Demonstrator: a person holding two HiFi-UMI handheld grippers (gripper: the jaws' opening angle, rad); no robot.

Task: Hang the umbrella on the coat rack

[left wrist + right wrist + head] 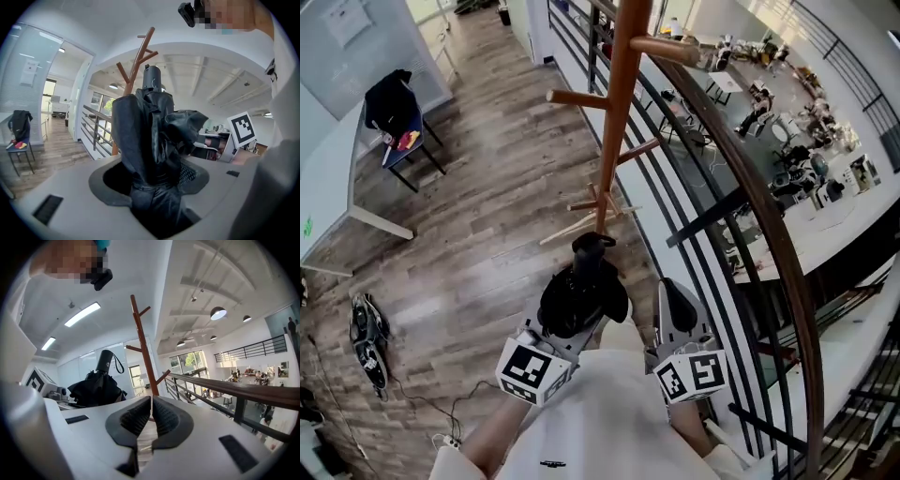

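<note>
Between the jaws of my left gripper (154, 180) sits the folded umbrella (150, 131), clamped low on its bundle, handle up. My right gripper (151, 414) is clenched on nothing. Ahead, by the railing (769, 216), stands the rack (617, 122), apart from the umbrella. So it's grasped, not hung; I judge the approach and hooking remain.

Umbrella (581, 298): plain black throughout, fabric and handle alike; coat rack (617, 112): warm reddish-brown wood, pegs in the same tone. Left gripper (577, 315) and right gripper (674, 298): pale grey shells, black ribbed pads (133, 418), each marker cube (533, 369) white with black square patterns. Floor (478, 234): grey-brown wood-grain planks; railing (766, 211): black bars under a dark brown handrail; chair (401, 150): dark frame, black garment (389, 98) draped over it, something red and yellow on the seat.
</note>
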